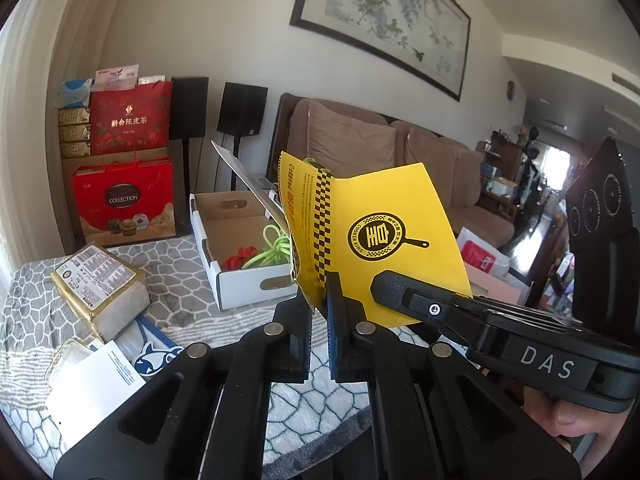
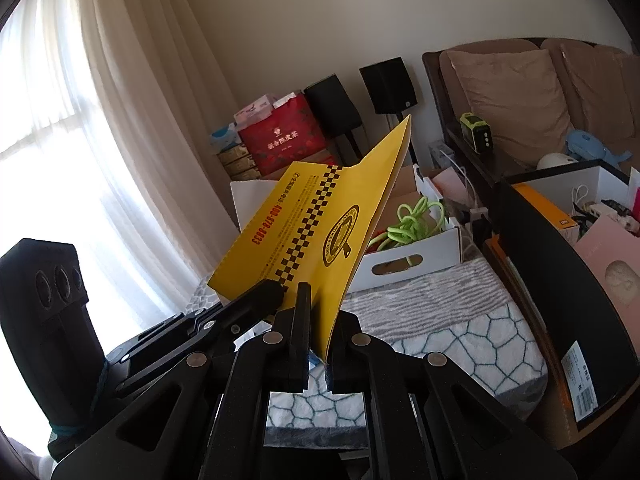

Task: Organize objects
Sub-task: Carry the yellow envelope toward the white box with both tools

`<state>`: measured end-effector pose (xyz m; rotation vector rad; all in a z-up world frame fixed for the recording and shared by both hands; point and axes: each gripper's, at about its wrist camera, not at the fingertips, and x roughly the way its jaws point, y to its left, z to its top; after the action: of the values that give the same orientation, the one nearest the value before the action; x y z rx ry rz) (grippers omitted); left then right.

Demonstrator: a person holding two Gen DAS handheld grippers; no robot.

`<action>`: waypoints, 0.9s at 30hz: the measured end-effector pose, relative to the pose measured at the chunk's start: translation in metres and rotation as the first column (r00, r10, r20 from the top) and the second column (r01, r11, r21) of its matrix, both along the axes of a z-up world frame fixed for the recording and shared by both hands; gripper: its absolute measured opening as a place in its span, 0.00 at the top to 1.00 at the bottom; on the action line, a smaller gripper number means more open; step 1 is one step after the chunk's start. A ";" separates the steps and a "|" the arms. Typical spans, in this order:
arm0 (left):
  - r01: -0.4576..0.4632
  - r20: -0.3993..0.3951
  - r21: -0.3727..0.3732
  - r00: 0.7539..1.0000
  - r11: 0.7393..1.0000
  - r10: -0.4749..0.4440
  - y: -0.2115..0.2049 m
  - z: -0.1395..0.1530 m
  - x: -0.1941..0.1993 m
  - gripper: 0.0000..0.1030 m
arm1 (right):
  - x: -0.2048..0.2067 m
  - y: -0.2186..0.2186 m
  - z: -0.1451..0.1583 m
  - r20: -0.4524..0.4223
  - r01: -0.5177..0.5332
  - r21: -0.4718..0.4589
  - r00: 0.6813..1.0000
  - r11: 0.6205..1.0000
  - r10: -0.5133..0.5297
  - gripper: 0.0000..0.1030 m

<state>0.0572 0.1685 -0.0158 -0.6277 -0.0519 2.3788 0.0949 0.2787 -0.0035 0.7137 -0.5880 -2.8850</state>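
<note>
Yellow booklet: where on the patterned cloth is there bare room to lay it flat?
The clearest patch of cloth lies in front of the white cardboard box, right of the gold-wrapped pack. The left edge is crowded: that pack and a white card. The box holds green cord. Both grippers pinch the yellow booklet.

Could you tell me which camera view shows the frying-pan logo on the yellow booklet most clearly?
The left wrist view: the yellow booklet faces the camera there, so the logo reads plainly. In the right wrist view the booklet is angled away, leaving the logo skewed and dim.

Patterned blanket (image 1: pixel 188 292) carries white cardboard box (image 1: pixel 240 284); gold-wrapped packet (image 1: pixel 96 284).
</note>
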 end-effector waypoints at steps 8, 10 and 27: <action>0.018 0.007 0.007 1.000 1.000 -0.018 0.007 0.005 -0.012 0.94 | -0.009 0.012 0.003 -0.001 0.007 -0.007 1.000 1.000 -0.007 0.96; 0.022 0.009 0.009 1.000 1.000 -0.022 0.009 0.006 -0.014 0.94 | -0.011 0.014 0.004 -0.002 0.008 -0.006 1.000 1.000 -0.008 0.96; 0.017 0.002 0.013 1.000 1.000 -0.017 0.016 0.008 -0.030 0.94 | -0.026 0.023 0.009 0.001 0.003 0.002 1.000 1.000 -0.003 0.96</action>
<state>0.0270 0.1848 -0.0079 -0.6222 -0.0631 2.3599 0.0686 0.3015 0.0053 0.7158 -0.5866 -2.8890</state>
